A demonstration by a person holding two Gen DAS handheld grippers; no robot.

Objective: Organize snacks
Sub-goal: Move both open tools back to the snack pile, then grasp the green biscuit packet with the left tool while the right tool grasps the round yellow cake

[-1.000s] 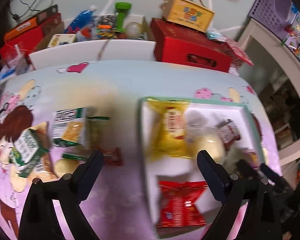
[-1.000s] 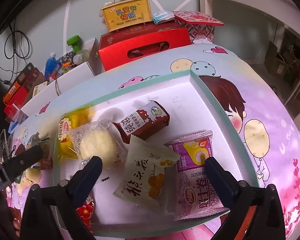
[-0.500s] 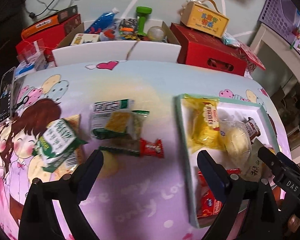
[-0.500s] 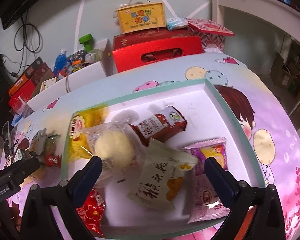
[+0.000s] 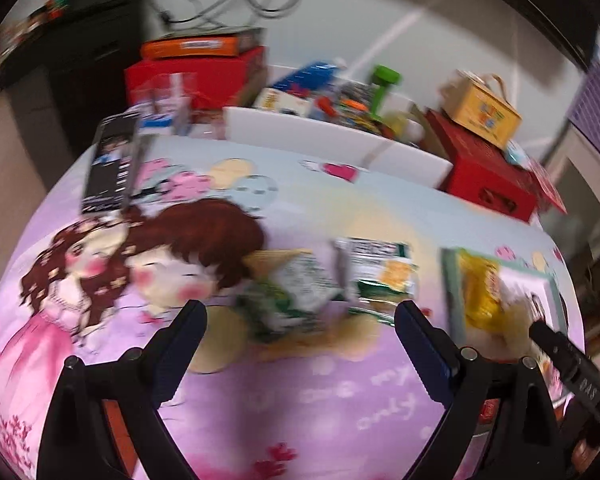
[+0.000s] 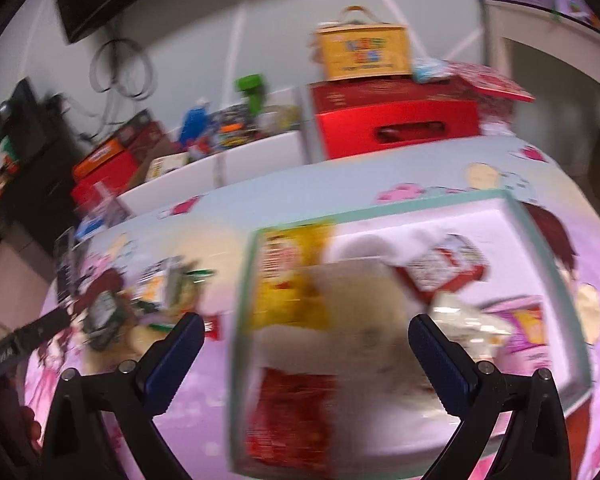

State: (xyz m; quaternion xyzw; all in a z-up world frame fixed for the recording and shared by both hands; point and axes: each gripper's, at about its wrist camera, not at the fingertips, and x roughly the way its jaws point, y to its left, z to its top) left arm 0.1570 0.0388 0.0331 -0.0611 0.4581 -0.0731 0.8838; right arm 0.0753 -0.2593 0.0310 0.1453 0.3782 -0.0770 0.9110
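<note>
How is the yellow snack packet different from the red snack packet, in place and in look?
Both lie in the tray. The yellow packet sits at the tray's far left corner; the red packet sits at the near left corner, closer to the right tool. The yellow one has a red and white label; the red one looks red all over, though blur hides its print. Both lie flat, and neither tool holds either one.

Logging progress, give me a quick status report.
Left gripper open, empty. Right gripper open, empty. Green snack packs loose outside tray. Nothing blocking.
</note>
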